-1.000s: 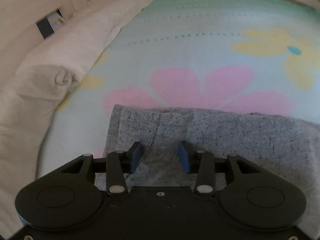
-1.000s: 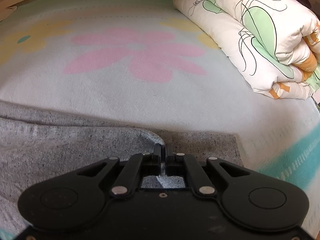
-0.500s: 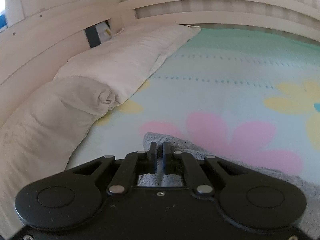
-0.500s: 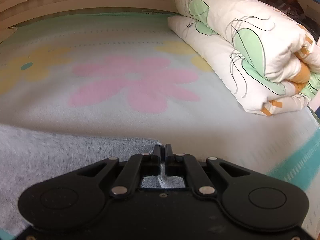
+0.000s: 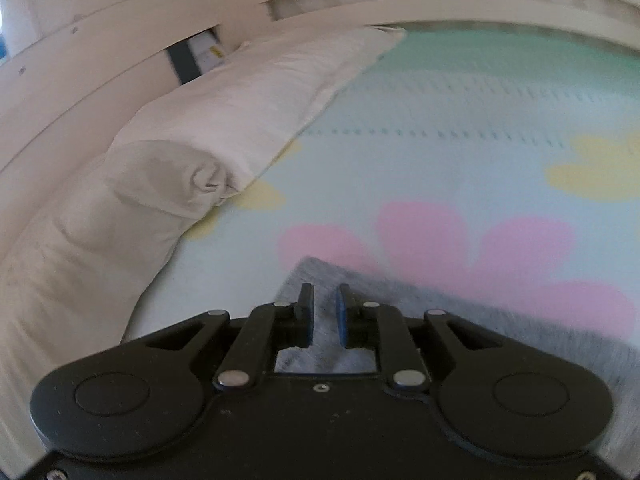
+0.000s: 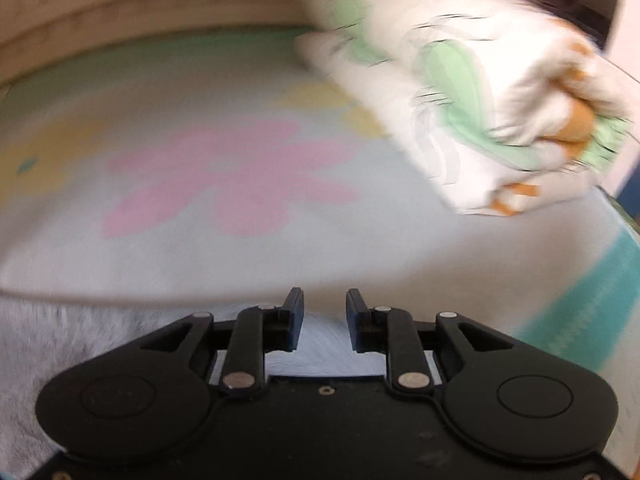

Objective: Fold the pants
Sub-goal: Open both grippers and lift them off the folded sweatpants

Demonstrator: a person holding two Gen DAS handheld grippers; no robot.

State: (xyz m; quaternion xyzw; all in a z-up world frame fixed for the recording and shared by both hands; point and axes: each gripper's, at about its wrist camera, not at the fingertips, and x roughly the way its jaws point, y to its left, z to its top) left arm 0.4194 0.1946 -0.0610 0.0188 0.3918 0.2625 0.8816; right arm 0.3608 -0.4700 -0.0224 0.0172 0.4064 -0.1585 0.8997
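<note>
1. Heather-grey with dark flecks: pants (image 5: 460, 312).
2. Pale mint, printed with pink and yellow flowers, dotted teal lines: bed sheet (image 5: 440, 160).
3. Plain off-white: pillow (image 5: 248, 108).
4. White with green leaf outlines, orange patches: rolled quilt (image 6: 472, 92).
5. Cream: bed rail (image 5: 100, 64).
6. Black with blue pads: left tongs (image 5: 323, 308), right tongs (image 6: 324, 316).

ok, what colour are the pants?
Heathered grey with dark flecks; the pants show best in the left wrist view, lying on the floral sheet.
</note>
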